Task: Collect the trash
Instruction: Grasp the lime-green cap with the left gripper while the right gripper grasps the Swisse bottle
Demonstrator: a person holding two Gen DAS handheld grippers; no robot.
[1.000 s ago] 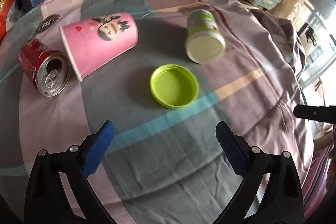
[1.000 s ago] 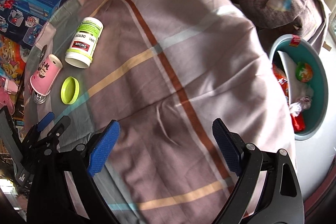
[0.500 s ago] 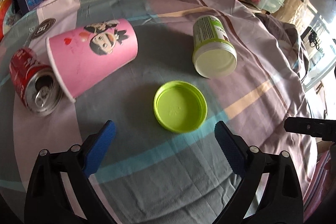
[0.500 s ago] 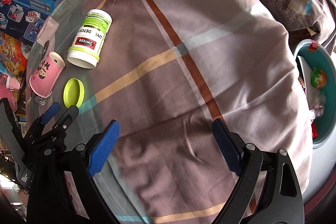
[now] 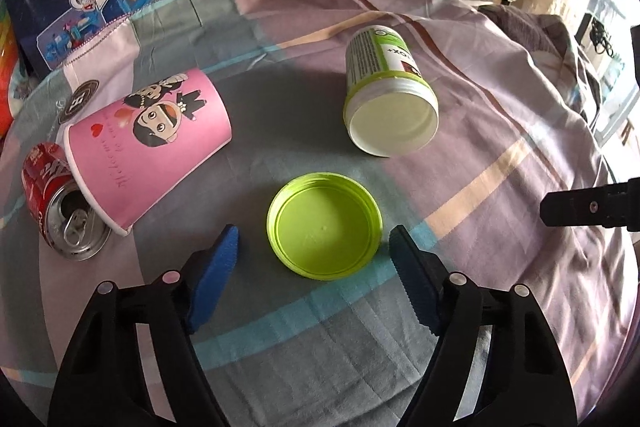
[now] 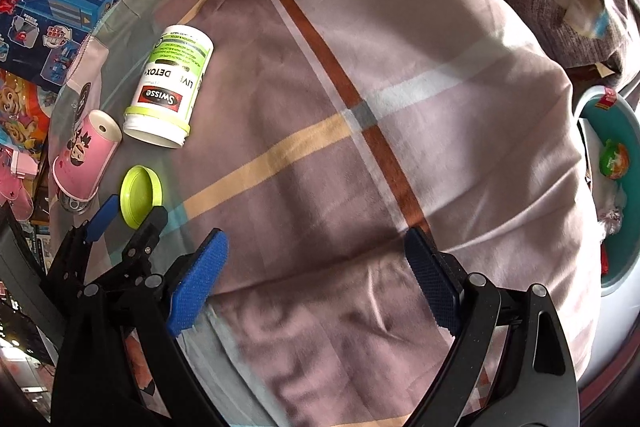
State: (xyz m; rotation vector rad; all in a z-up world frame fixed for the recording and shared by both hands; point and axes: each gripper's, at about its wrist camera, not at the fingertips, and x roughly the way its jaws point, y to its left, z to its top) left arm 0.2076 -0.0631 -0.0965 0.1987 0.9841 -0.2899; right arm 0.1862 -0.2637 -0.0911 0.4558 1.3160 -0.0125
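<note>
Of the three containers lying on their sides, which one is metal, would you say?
The red soda can, beside the pink paper cup; the white supplement bottle is plastic.

Bare cloth (image 6: 400,75) lies open between the bottle (image 6: 172,87) and the bin (image 6: 616,115). Around the lid (image 5: 324,225), the cup (image 5: 148,151), can (image 5: 60,215) and bottle crowd the far side; the left tool (image 5: 314,241) flanks it, jaws closing.

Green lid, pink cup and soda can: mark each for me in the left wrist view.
Green lid (image 5: 324,225), left wrist view, inner face.
Pink cup (image 5: 148,147), left wrist view, printed side wall.
Soda can (image 5: 74,229), left wrist view, opened top.
</note>
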